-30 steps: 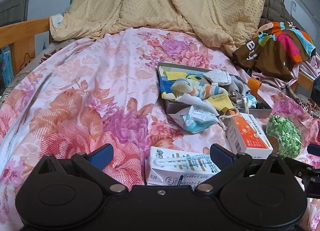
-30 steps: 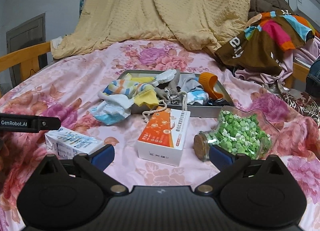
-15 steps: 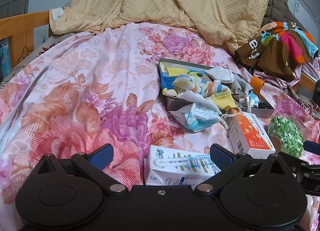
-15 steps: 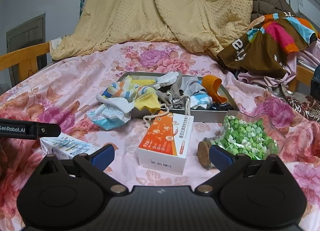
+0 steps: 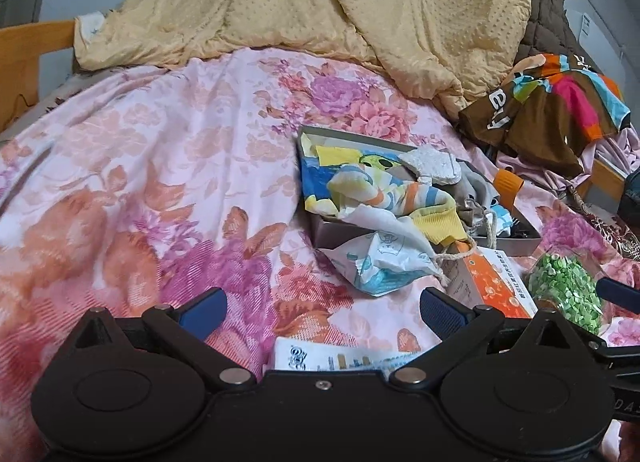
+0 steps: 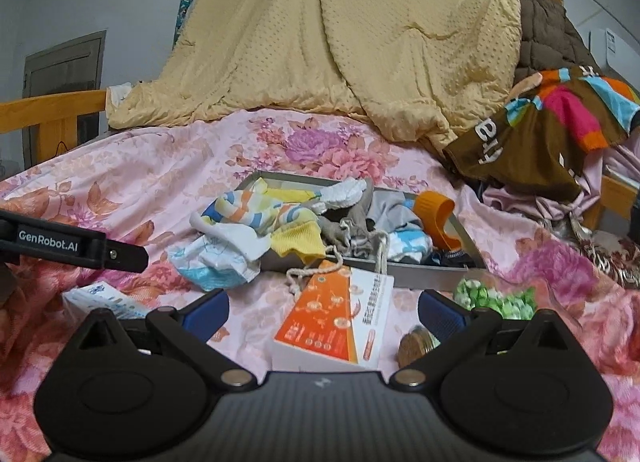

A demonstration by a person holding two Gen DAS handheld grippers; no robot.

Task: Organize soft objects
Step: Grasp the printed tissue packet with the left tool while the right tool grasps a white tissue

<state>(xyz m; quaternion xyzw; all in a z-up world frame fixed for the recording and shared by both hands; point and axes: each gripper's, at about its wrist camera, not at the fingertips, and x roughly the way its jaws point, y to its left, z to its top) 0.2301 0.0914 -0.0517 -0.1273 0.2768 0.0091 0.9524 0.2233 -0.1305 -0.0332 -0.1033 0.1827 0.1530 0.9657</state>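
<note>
Bed's pink floral sheet (image 6: 160, 166) is carrying a grey tray (image 6: 436, 268) of socks, a drawstring pouch (image 6: 212, 262) spilling over its edge, orange box (image 6: 332, 322), white carton (image 5: 332, 358), jar of green bits (image 5: 568, 294), yellow quilt (image 6: 340, 42) and clothes (image 6: 540, 130) piling up behind.

Soft, even daylight; sharp centre; fisheye-bent, dark-cornered edges.
</note>
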